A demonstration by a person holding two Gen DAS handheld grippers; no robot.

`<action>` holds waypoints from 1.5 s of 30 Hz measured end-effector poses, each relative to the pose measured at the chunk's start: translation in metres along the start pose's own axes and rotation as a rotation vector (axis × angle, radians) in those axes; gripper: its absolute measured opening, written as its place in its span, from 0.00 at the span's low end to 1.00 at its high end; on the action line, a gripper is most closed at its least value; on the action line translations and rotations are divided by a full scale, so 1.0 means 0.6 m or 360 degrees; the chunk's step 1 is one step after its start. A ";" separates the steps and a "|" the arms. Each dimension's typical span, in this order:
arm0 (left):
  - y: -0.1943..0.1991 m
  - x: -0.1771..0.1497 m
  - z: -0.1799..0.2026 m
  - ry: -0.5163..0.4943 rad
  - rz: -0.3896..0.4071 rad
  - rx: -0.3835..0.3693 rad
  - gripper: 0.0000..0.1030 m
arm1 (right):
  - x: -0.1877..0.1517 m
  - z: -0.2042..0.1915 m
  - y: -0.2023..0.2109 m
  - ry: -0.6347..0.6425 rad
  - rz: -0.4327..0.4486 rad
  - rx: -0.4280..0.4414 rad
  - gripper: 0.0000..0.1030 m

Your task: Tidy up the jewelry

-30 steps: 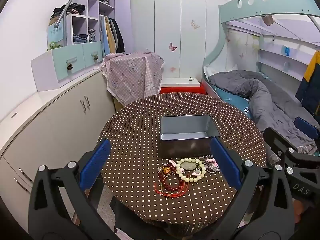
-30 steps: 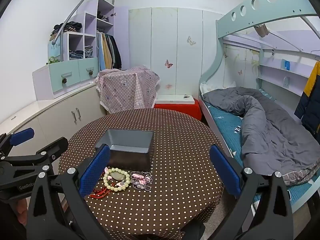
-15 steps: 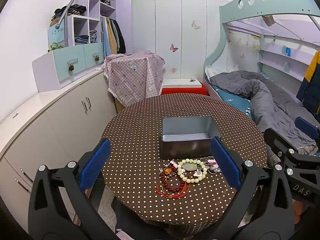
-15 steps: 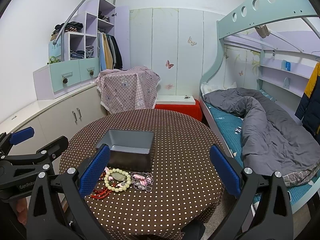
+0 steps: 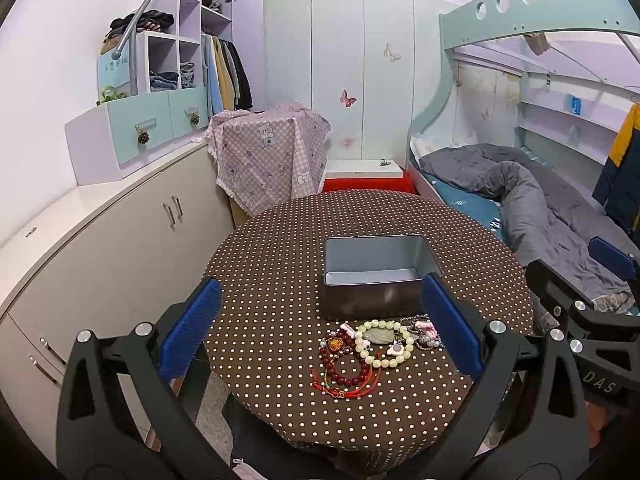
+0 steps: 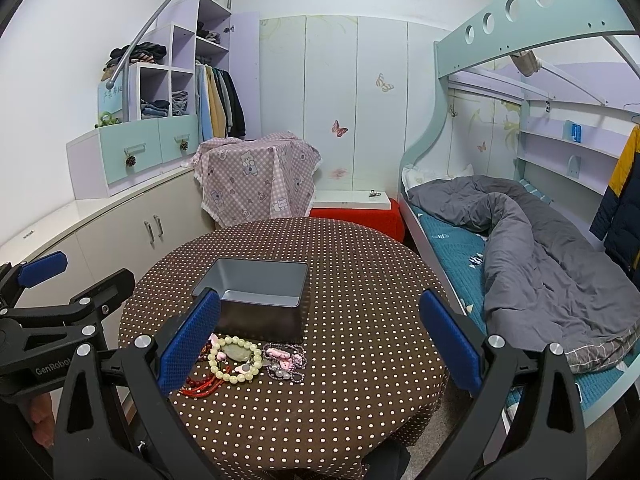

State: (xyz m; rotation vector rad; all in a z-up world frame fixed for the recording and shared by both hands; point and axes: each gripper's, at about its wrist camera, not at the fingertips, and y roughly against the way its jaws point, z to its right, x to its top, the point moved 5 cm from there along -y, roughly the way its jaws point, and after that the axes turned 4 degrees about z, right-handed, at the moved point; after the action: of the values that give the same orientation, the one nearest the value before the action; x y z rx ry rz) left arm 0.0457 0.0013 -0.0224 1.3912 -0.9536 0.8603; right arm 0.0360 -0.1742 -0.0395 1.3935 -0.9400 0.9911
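Now both my claws wide, holding nothing: left claw (image 5: 320, 336), right claw (image 6: 320, 336). Beads (image 5: 384, 342) piled on surface (image 5: 272, 280), just before tin box (image 5: 376, 268). Light, floppy, slippery; pinch one strand.

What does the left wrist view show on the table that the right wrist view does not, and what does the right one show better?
Only the left wrist view shows the red bead bracelet whole, with its red cord; in the right wrist view a blue finger pad hides most of it. Only the right wrist view shows the pink and silver chain piece in full; in the left view a pad covers part of it. Both show the empty metal tin, the pale bead bracelet in front of it, the dotted tablecloth, and both grippers, left and right, open.
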 end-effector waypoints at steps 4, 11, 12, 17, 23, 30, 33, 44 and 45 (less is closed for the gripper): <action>0.000 0.000 0.000 0.0000 0.0002 0.0001 0.94 | 0.005 -0.005 0.001 0.0002 0.0000 -0.0001 0.92; 0.000 0.000 0.000 0.0000 0.0002 0.0000 0.94 | 0.006 -0.004 0.001 0.0003 0.0001 0.0000 0.92; 0.000 0.001 0.000 0.0000 0.0003 0.0001 0.94 | 0.006 -0.004 0.001 0.0003 0.0001 0.0001 0.92; 0.000 0.001 -0.001 0.0000 0.0002 0.0001 0.94 | 0.006 -0.004 0.002 0.0004 0.0001 0.0001 0.92; 0.000 0.001 -0.001 0.0000 0.0002 0.0000 0.94 | 0.006 -0.005 0.002 0.0005 0.0005 -0.0001 0.92; 0.000 0.003 -0.001 -0.0003 0.0005 0.0002 0.94 | 0.008 -0.007 0.007 0.0008 0.0005 -0.0004 0.92; 0.000 0.004 -0.001 -0.0001 0.0007 0.0001 0.94 | 0.012 -0.010 0.011 0.0012 0.0011 -0.0005 0.92; 0.000 0.009 -0.005 0.0002 0.0014 -0.0001 0.94 | 0.012 -0.013 0.013 0.0012 0.0007 -0.0004 0.92; 0.000 0.009 -0.005 0.0003 0.0014 -0.0001 0.94 | 0.011 -0.012 0.012 0.0011 0.0003 -0.0002 0.92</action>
State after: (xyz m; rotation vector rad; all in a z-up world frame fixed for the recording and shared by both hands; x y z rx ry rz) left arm 0.0480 0.0039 -0.0173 1.3866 -0.9592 0.8675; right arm 0.0308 -0.1671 -0.0304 1.3873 -0.9367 0.9961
